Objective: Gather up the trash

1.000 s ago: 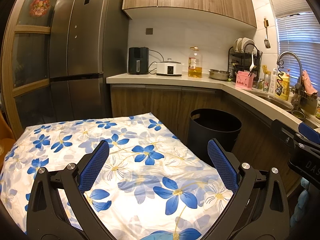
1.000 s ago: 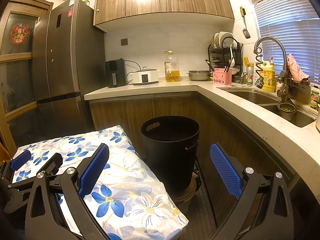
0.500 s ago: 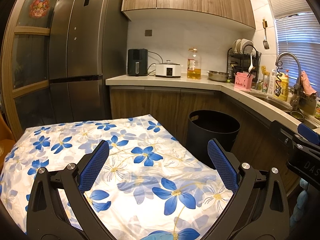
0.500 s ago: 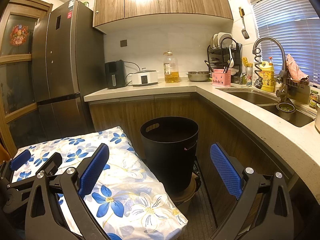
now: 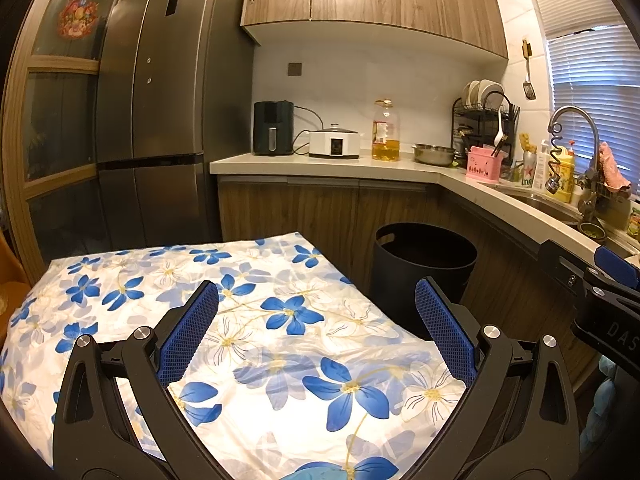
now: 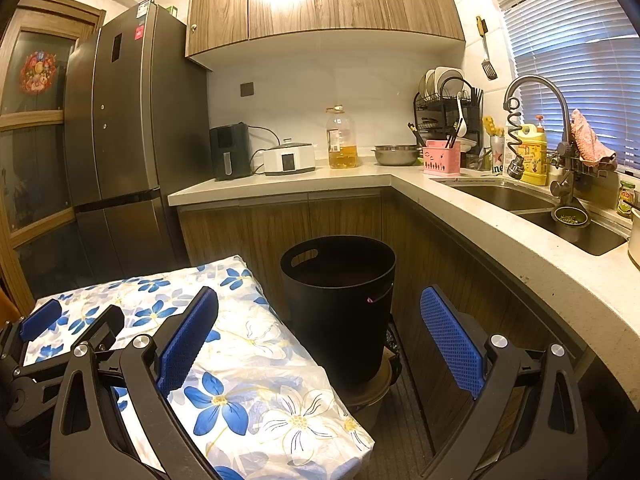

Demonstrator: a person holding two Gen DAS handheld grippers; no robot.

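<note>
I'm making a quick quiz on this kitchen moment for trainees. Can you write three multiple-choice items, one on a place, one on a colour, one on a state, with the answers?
1. Where does the bin stand?
A. On the counter
B. On the floor between the table and the lower cabinets
C. Inside the sink

2. What colour are the flowers printed on the tablecloth?
A. Red
B. Green
C. Blue

3. How do the left tongs and right tongs stand?
A. Both open and empty
B. Both shut on trash
C. Left shut, right open

Answers:
1. B, the bin sits low beside the table's edge, in front of the wooden cabinet doors.
2. C, blue and white petals cover the cloth.
3. A, each view shows a wide gap between the blue pads, with nothing held.
</note>
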